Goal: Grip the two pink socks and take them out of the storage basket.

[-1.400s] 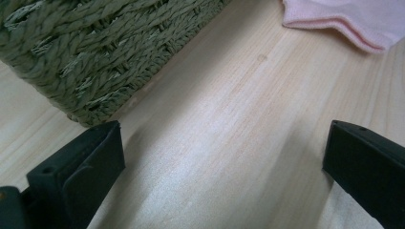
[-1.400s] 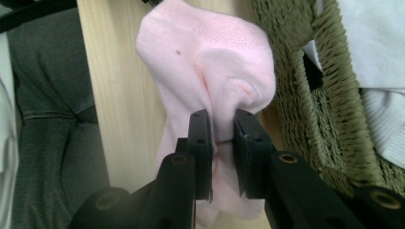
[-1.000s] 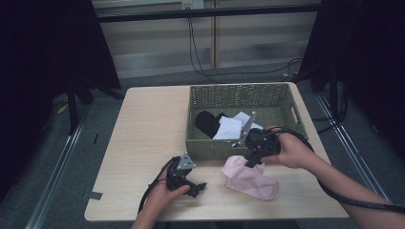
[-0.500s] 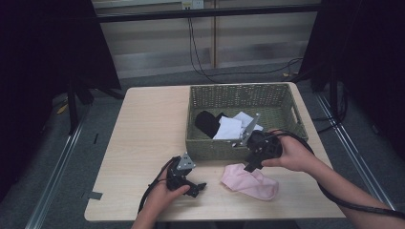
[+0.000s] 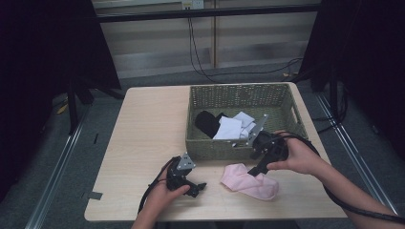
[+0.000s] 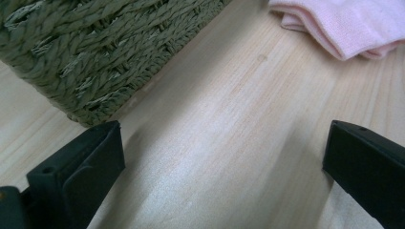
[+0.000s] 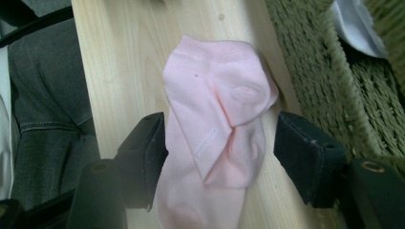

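Note:
A pink sock (image 5: 250,183) lies crumpled on the wooden table (image 5: 143,124), just in front of the green wicker basket (image 5: 239,88). My right gripper (image 5: 256,170) hangs over the sock's left end, pointing down. In the right gripper view the sock (image 7: 215,129) lies between the jaws of my right gripper (image 7: 219,143). Those jaws have just been opening and stand wide, with no pad pressing on it. My left gripper (image 5: 198,187) rests low on the table to the left, open, with bare wood between its jaws (image 6: 219,162). It looks toward the basket's corner (image 6: 71,57) and the sock (image 6: 344,24).
Inside the basket lie a black sock (image 5: 207,121) and white socks (image 5: 231,128). The basket wall (image 7: 334,95) stands close beside my right gripper. A cable trails from each gripper toward the table's near edge. Bare tabletop spreads out left of the basket.
My right gripper's jaws have spread apart and let go of the pink sock, which has settled flat on the table. The left gripper has stayed put.

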### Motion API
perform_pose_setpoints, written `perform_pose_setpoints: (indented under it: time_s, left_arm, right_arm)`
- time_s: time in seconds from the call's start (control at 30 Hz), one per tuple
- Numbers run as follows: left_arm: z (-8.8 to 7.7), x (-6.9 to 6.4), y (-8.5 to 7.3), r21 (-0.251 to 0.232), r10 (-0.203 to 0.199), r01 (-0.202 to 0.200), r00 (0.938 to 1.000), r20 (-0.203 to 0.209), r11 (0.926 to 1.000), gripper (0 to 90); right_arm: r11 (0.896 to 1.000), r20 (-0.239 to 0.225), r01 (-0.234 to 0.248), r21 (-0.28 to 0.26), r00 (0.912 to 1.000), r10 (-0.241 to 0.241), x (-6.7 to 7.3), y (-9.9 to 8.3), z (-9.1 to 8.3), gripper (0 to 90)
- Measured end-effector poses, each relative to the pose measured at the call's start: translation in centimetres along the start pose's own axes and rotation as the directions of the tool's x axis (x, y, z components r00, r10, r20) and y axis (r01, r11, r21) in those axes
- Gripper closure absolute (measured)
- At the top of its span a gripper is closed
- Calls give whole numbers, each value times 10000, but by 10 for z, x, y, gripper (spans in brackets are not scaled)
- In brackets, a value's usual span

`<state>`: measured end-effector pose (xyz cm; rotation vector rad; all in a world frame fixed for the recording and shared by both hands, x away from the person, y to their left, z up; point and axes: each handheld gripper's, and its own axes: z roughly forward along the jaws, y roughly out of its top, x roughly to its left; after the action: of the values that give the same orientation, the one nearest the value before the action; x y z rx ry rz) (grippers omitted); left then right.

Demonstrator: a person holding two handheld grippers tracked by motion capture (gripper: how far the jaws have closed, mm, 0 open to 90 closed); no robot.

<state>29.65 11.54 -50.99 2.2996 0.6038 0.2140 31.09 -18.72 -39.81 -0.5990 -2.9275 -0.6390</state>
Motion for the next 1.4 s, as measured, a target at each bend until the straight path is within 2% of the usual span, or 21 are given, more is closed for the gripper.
perform_pose_setpoints:
  time_s: [0.2,0.63,0.87,1.4]
  left_arm:
    - [0,0,0,0,-1,1,10000,2,10000,0]
    - [0,0,0,-2,-2,2,10000,-2,10000,0]
    - [0,0,0,-5,-4,4,10000,-1,10000,0]
    - [0,0,0,-4,-6,6,10000,0,10000,0]
  right_arm:
    - [9991,159,-430,-35,9989,431,-5,-12,0,300]
    - [9967,472,-764,-288,9959,777,-11,-33,-7,280]
    - [9954,572,-901,-326,9941,919,-15,-45,-5,276]
    - [9857,706,-1542,-687,9848,1590,-23,-75,-4,276]
